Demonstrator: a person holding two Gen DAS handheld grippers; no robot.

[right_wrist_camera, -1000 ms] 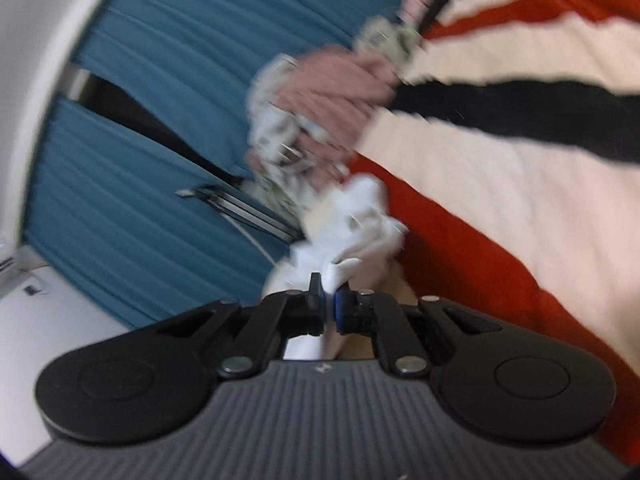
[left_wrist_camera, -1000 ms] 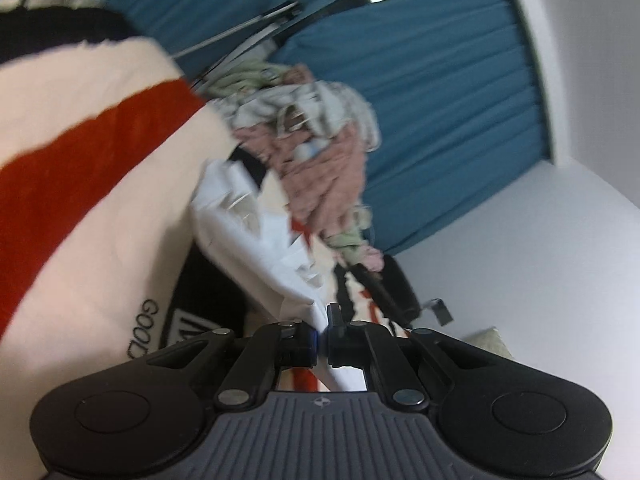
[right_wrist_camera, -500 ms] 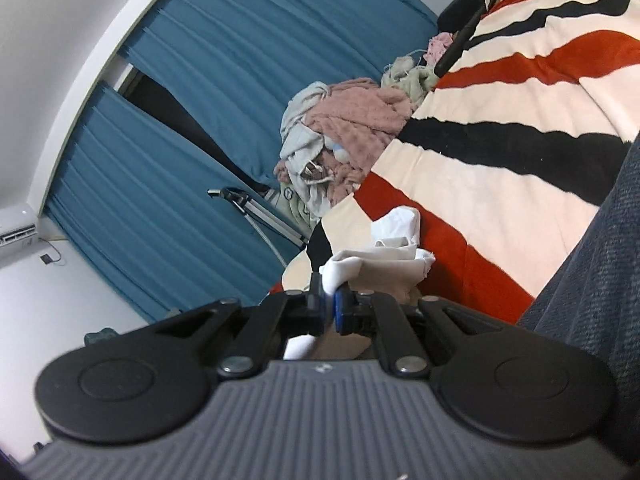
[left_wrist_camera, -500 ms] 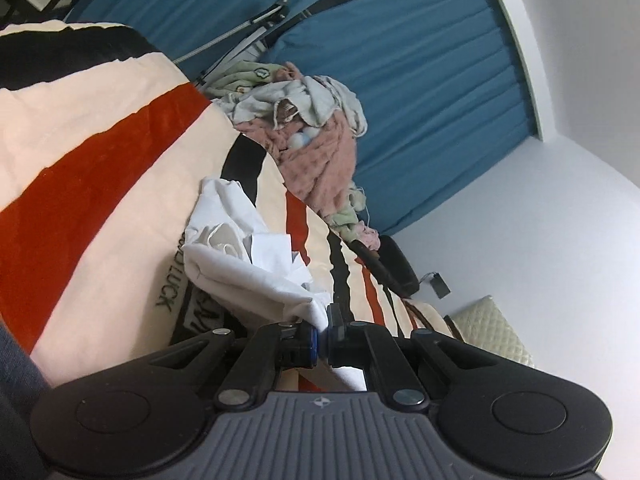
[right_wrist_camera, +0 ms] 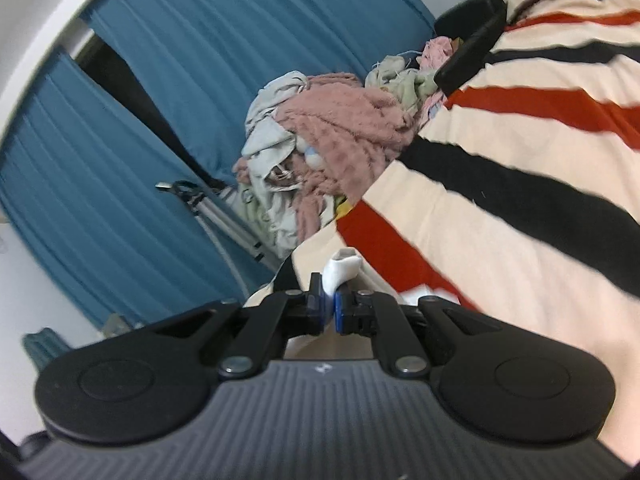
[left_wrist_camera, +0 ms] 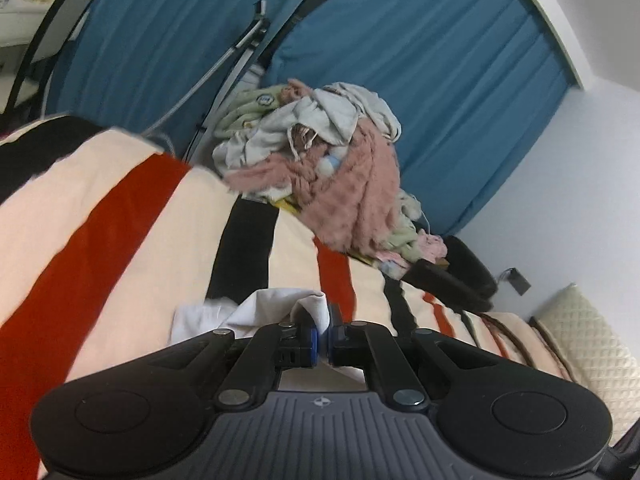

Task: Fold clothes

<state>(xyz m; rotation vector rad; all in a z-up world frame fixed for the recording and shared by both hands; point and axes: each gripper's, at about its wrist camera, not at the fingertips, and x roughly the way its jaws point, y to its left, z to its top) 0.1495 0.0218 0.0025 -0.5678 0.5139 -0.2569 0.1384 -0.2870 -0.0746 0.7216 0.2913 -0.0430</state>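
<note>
Over the near part of the striped blanket [left_wrist_camera: 132, 240], a white garment [left_wrist_camera: 256, 306] is pinched in the closed left gripper [left_wrist_camera: 323, 338] and closed right gripper [right_wrist_camera: 327, 307]; only small bunched corners are held, so one could slip free, and the garment could drop crumpled

Striped blanket [left_wrist_camera: 120, 240] lies open ahead — clothes pile [left_wrist_camera: 320, 160] blocks its far edge.
</note>
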